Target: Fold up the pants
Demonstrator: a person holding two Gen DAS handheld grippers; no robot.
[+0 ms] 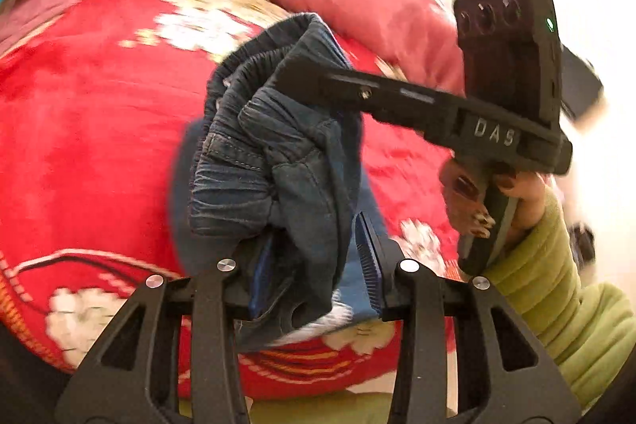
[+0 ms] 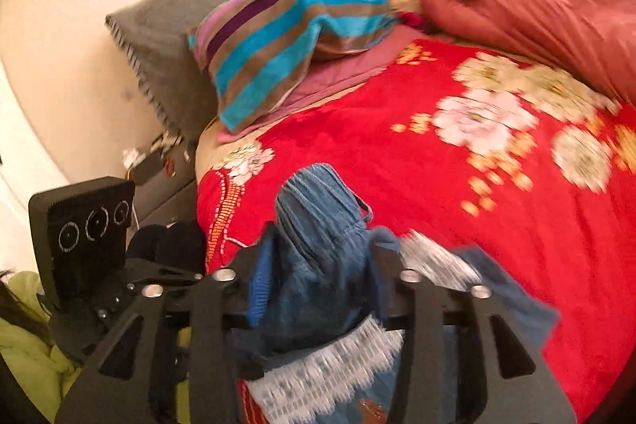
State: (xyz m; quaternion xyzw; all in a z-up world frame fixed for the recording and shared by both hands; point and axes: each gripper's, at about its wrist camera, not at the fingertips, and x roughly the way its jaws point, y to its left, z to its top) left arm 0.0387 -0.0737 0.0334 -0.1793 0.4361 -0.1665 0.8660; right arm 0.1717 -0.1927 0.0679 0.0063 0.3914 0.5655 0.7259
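Bunched blue denim pants [image 1: 278,161] lifted over a red flowered blanket [image 1: 87,146], both tongs clamped on them

Left wrist view: the left gripper [image 1: 314,273] pinches the denim bundle; the right gripper [image 1: 294,74] bites its elastic waistband from the right, held by a hand [image 1: 512,201] in a green sleeve. Right wrist view: denim fills the jaws, lace trim below; a striped pillow [image 2: 286,38], a grey cushion [image 2: 198,18] and a rust-red quilt [image 2: 536,6] crowd the bed's far edge
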